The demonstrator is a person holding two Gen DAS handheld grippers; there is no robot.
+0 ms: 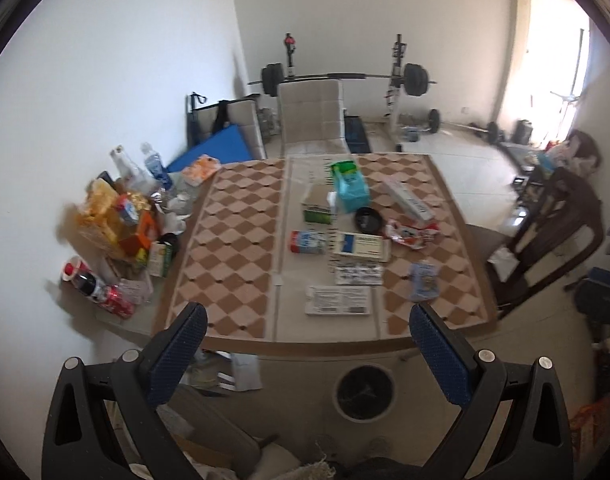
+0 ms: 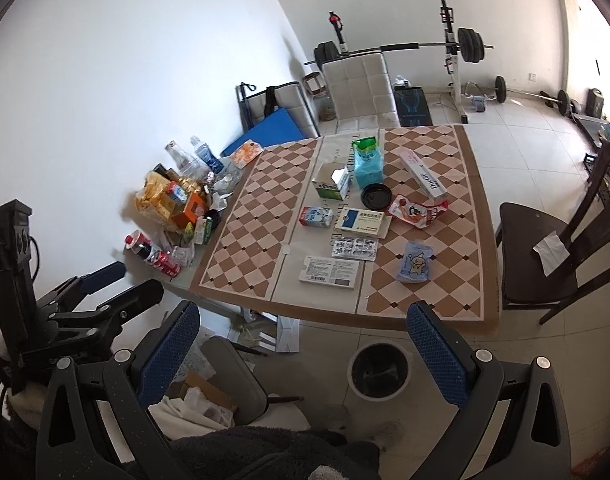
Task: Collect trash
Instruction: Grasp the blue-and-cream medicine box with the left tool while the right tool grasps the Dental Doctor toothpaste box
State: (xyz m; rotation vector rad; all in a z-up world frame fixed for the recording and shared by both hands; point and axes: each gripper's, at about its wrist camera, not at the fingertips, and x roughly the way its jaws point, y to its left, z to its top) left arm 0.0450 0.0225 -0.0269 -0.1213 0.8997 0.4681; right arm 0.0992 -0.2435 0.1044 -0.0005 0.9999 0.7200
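1. Left gripper (image 1: 307, 342): jaws spread wide, nothing between the blue pads, held off the near table edge
2. Right gripper (image 2: 303, 340): jaws likewise apart and empty, above the floor
3. Trash bin (image 2: 379, 372): round, dark-lined, on the tiles just in front of the table (image 2: 471, 216)
4. Trash on the checkered top: flat white box (image 2: 331, 273), blister pack (image 2: 354, 249), blue pouch (image 2: 415, 267), red wrapper (image 2: 419, 210), small milk carton (image 2: 315, 216)
5. Bottles and snack packs (image 2: 173, 204) heaped at the table's left edge
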